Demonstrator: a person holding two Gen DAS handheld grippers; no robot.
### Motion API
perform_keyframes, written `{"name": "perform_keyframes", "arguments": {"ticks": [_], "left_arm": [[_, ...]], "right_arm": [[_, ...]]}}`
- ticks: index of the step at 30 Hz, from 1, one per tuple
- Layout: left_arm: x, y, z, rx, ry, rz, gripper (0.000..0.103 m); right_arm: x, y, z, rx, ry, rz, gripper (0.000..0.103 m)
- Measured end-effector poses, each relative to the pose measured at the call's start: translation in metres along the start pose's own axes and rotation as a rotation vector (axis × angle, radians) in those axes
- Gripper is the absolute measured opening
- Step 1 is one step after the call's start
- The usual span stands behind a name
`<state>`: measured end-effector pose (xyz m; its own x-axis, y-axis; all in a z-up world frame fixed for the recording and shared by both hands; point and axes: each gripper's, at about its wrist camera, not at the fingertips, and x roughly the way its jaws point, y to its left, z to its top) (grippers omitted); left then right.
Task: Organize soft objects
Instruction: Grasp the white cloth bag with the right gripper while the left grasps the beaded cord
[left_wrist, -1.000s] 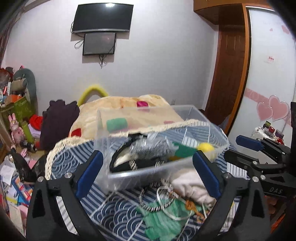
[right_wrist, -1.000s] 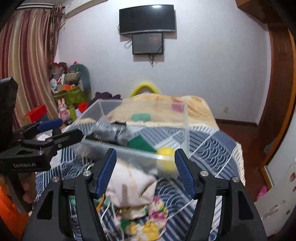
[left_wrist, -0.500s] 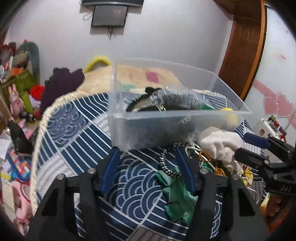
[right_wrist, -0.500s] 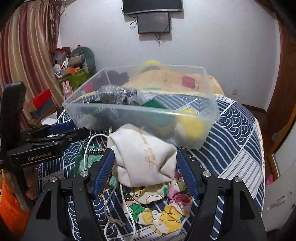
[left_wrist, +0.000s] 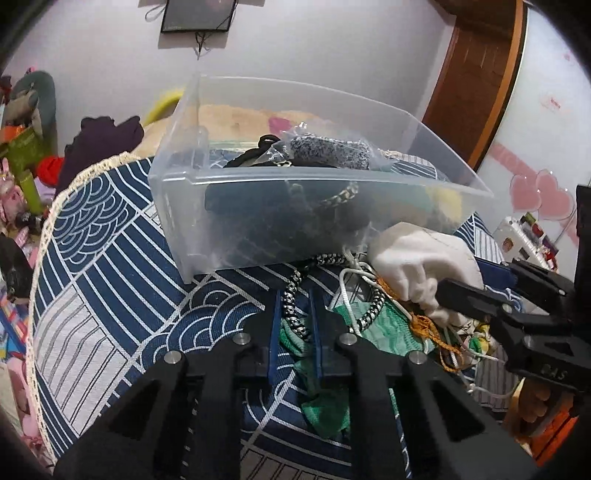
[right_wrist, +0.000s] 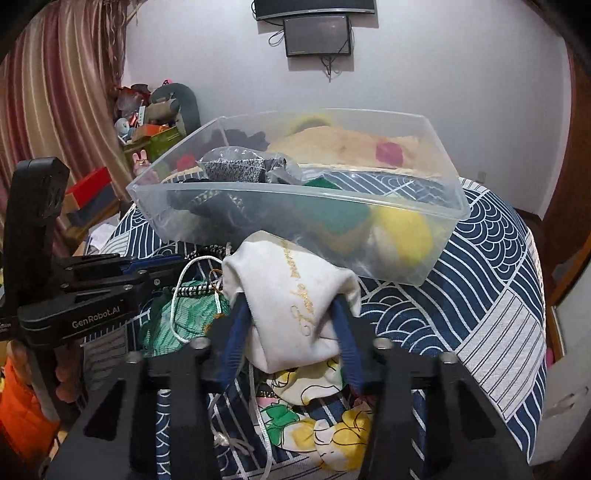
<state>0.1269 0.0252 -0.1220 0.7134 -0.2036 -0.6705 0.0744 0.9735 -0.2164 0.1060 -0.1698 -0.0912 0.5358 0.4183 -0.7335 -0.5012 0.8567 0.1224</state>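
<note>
Pouch (right_wrist: 295, 295) between right tongs (right_wrist: 291, 325), braided cord (left_wrist: 295, 314) between left tongs (left_wrist: 293, 321)

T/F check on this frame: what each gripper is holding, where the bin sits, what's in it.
1. The right gripper is shut on the white pouch. True.
2. The left gripper grips the clear bin. False: it pinches the black-and-white braided cord.
3. The bin is empty. False: it holds a yellow ball and dark items.
4. The bin sits on the blue wave-pattern cover. True.
</note>
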Motion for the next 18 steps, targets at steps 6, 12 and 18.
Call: {"name": "perform_keyframes", "arguments": {"ticks": [6,12,18], "left_arm": [[-0.007,-0.010,-0.003,0.022,-0.036,0.045,0.005],[-0.030,-0.012,-0.006,0.020,-0.091,0.070,0.005],[-0.054,-0.014,-0.002,0.014,-0.156,0.075,0.005]], "right_arm": [[-0.014,-0.005,0.001,0.014,-0.038,-0.019,0.010],[-0.042,-0.007,-0.003,0.020,-0.105,-0.039,0.009],[-0.075,-0.012,0.003,0.037,-0.198,-0.073,0.009]]}}
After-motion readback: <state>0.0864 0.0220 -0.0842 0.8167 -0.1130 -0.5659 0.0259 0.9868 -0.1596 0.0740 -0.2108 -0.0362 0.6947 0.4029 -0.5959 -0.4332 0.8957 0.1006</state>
